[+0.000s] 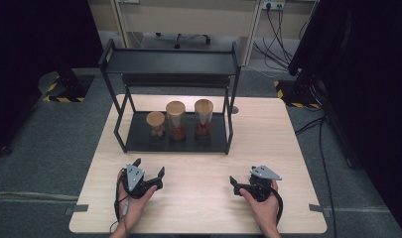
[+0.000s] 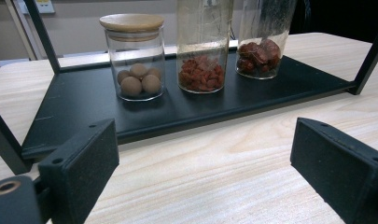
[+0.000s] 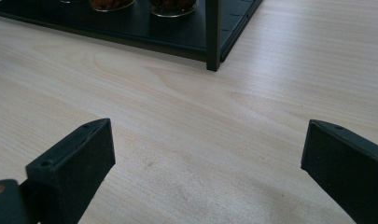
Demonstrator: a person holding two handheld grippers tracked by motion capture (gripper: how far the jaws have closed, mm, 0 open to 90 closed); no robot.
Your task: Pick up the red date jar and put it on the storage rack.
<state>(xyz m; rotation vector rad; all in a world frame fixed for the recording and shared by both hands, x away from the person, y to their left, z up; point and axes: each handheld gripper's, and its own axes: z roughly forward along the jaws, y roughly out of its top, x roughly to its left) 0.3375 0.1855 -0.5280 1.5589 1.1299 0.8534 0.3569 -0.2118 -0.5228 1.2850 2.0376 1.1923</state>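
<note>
A pale wood-grain counter [image 1: 198, 198] stands on grey carpet, with dark curtains at both sides and a beige wall with sockets behind. A black two-tier shelf [image 1: 173, 62] sits at the counter's far half; on its lower tier stand three glass jars in a row: a short jar [image 2: 134, 58] of brown balls, a middle jar [image 2: 203, 46] and a right jar [image 2: 263, 39]. The left tool [image 1: 150, 167] and right tool [image 1: 244, 180] rest near the front edge, well apart, both with jaws wide open and holding nothing.

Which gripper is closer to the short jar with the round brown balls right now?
Left. The left gripper rests on the table just in front of the short jar, jaws open. The right gripper sits farther off toward the table's right side, also open.
</note>
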